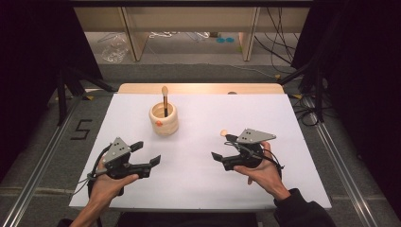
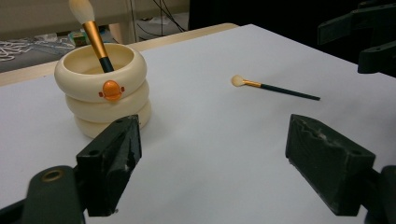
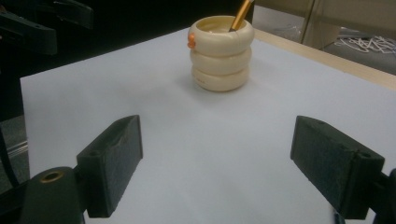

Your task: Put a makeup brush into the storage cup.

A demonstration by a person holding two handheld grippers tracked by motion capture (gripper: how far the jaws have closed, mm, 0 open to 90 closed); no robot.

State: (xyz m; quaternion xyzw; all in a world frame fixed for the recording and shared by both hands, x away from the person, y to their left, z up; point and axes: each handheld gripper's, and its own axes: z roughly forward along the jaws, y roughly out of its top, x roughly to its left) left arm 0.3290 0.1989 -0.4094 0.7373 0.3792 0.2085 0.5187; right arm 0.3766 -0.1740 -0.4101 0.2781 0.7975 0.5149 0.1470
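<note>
A cream ringed holder (image 1: 164, 120) with an orange knob stands at the back middle of the white sheet (image 1: 198, 179). One brush (image 1: 165, 98) stands upright in it, bristles up. A second, thin brush (image 2: 275, 87) lies flat on the sheet, its pale tip (image 1: 223, 133) just beyond my right gripper (image 1: 222, 146). That gripper is open and holds nothing. My left gripper (image 1: 147, 152) is open too, low at the front left and pointing toward the holder (image 2: 102, 88). The right gripper view has the holder (image 3: 222, 53) ahead, past the open jaws.
The sheet covers a wooden table (image 1: 198, 88) whose far edge shows behind the holder. Dark stands and cables (image 1: 307, 109) flank the table. The other gripper shows far off in each gripper view: (image 2: 369, 37), (image 3: 42, 23).
</note>
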